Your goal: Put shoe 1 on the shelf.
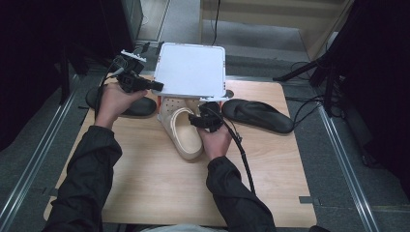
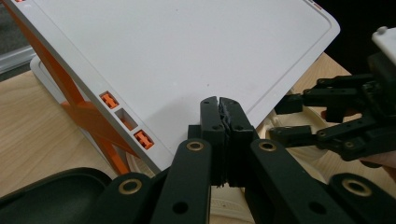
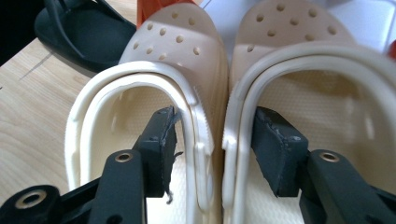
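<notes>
The cream clogs (image 3: 224, 93), light and springy foam, lie side by side between the right tongs (image 3: 215, 149), whose parted jaws straddle their touching inner walls without pressing. The left tongs (image 2: 223, 119) pinch the white lid (image 2: 187, 56) above.

1. Both sleeves (image 1: 84, 174) dark, near-black jacket fabric, creased.
2. Left gripper (image 2: 219, 105): black jaws, brass-ringed pivots, white block w/ cables on top.
3. Right gripper (image 3: 212, 140): black, frayed pads, brass-ringed rivets, black cable (image 1: 244, 157) trailing.
</notes>
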A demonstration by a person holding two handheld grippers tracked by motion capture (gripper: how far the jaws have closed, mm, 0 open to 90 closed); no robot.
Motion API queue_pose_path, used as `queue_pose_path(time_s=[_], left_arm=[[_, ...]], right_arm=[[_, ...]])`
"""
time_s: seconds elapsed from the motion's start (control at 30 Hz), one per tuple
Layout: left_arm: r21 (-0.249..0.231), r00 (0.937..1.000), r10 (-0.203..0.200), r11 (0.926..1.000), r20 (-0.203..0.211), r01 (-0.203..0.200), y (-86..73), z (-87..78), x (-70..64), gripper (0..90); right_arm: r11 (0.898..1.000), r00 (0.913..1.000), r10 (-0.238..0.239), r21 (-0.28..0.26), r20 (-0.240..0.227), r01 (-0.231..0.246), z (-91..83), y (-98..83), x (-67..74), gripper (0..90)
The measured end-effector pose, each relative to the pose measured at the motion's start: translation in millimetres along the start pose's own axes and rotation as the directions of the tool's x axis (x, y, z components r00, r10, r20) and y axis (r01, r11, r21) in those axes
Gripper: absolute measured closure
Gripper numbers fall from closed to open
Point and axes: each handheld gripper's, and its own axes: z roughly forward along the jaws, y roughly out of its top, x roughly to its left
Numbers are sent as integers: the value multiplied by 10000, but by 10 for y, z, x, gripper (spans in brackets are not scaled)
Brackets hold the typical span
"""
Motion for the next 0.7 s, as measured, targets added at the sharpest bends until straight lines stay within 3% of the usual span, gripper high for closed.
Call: queue_pose_path(time_s=[0.17,0.3,0.47,0.57,0.7], left_arm=[[7,10000,-15,10000,-5,15,1,0,-3,896],[-3,10000,-35,10000,31,35,-1,0,2,897],[1,10000,-57,10000,33,57,-1,1,2,897],[0,9999,-90,10000,57,90,-2,-1,5,897],[22,10000,-92,10000,26,92,-1,-3,9,898]], right_arm=[[9983,9981,-585,75,-174,586,-204,-23,22,517],[9971,9962,-766,-51,-417,764,-394,-51,32,523],[9947,9914,-1026,-201,-816,1013,-637,-152,52,645],[9932,9885,-1146,-299,-987,1122,-744,-265,68,765],[9947,9842,-1008,-355,-1457,967,-823,-442,89,893]])
